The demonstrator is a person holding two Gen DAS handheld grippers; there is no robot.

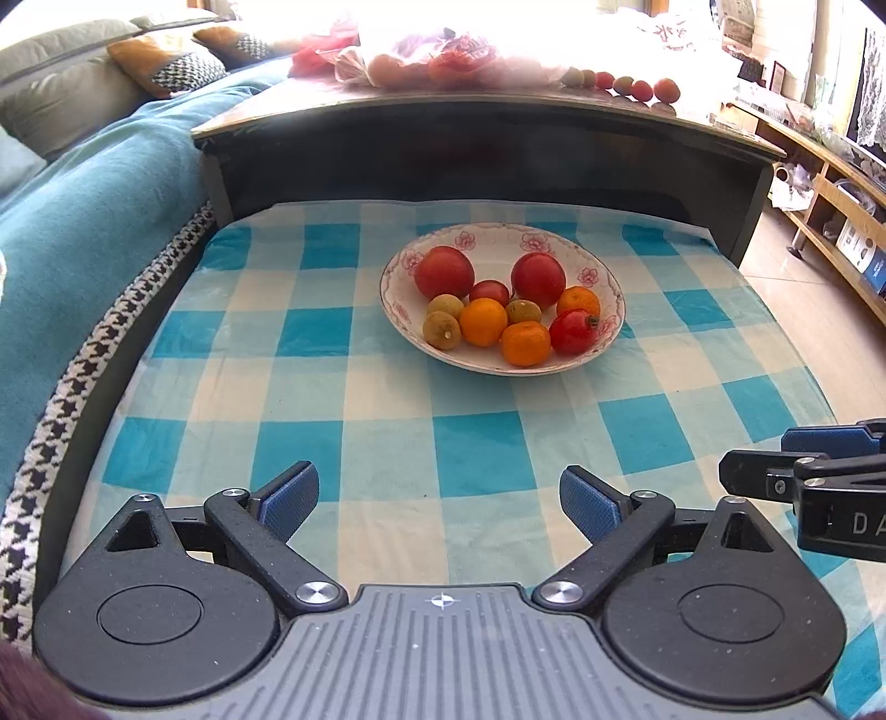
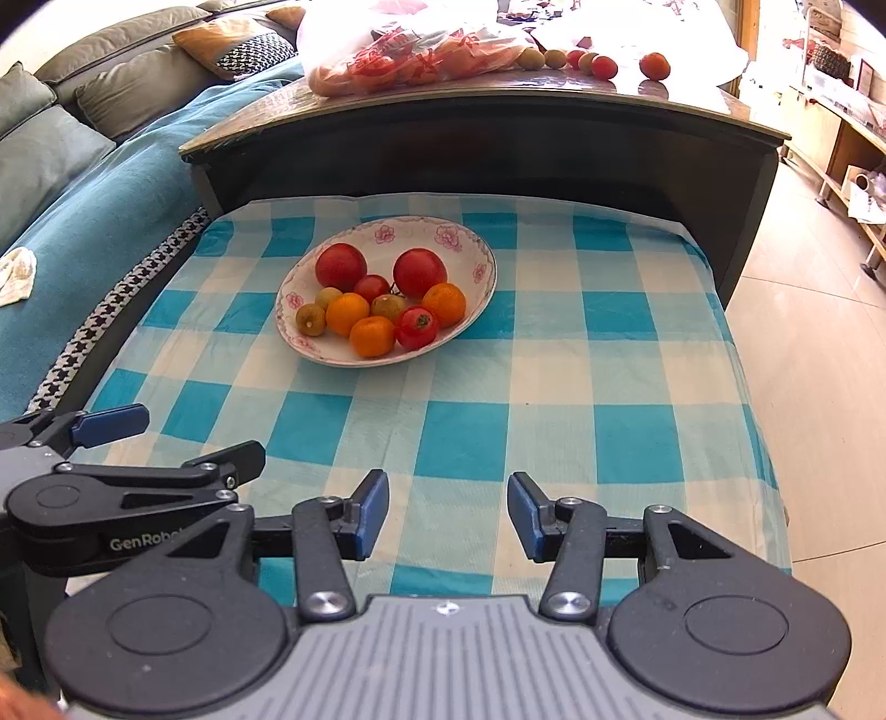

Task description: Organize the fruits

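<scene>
**Fruit sits in the bowl, both grippers empty**

A white bowl (image 1: 606,310) with pink flowers on its rim sits on a blue and white checked cloth (image 1: 387,399). In the bowl are two big red fruits (image 1: 444,271), three oranges (image 1: 483,321), small red tomatoes (image 1: 573,331) and a few small brown-green fruits (image 1: 442,330).

The left gripper (image 1: 439,507) is on the near side of the bowl, well apart from it. Its jaws are wide and nothing is between them. The right gripper (image 2: 447,515) is also on the near side of the bowl and well apart from it. Its jaws are open, though not as wide, and nothing is between them.

The left camera shows shelves (image 1: 830,210) far to the right of the bowl. The right camera shows a white rag (image 2: 16,274) on the blue blanket (image 2: 83,221) to the left of the bowl, which the left camera does not show. The right camera also shows the plastic bag (image 2: 398,50) much more clearly.

Behind the bowl is a dark, higher table (image 2: 498,127). On it lie the bag of fruit and a row of loose small fruits (image 2: 603,66). Nothing lies between the grippers and the bowl but bare cloth. Each gripper peeks in at the side of the other's view.
</scene>
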